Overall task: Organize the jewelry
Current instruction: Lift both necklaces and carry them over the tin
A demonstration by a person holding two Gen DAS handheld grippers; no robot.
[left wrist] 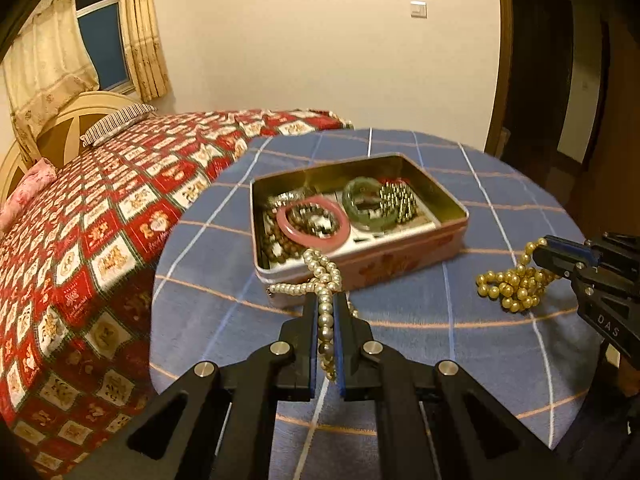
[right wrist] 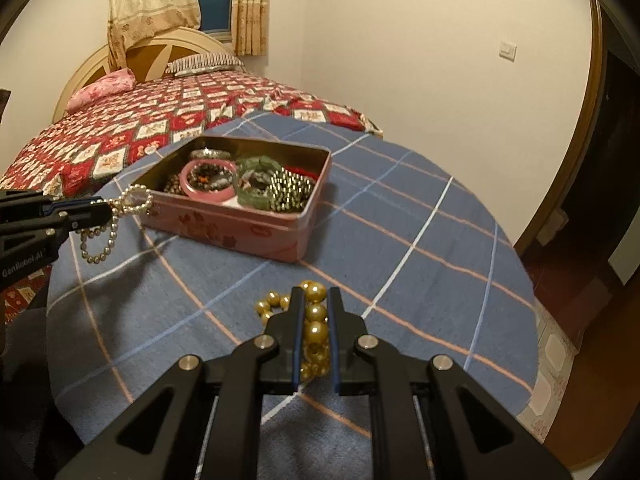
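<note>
A pink tin box (left wrist: 400, 256) (right wrist: 240, 232) stands open on the round blue plaid table; it holds a pink bangle (left wrist: 312, 222) (right wrist: 208, 182), a green bangle (left wrist: 366, 204) (right wrist: 256, 182), dark beads and a spiky gold bracelet (left wrist: 400, 200). My left gripper (left wrist: 326, 300) (right wrist: 106, 210) is shut on a silver pearl necklace (left wrist: 320, 280) (right wrist: 120, 208) and holds it just in front of the box's near wall. My right gripper (right wrist: 314, 294) (left wrist: 538, 250) is shut on a gold bead necklace (right wrist: 314, 312) (left wrist: 512, 284), whose loops lie on the table to the right of the box.
The table (left wrist: 460, 352) (right wrist: 400, 240) stands against a bed with a red patchwork quilt (left wrist: 100, 220) (right wrist: 180, 120) on its left. A wall and a dark doorway (left wrist: 560, 80) lie behind and to the right.
</note>
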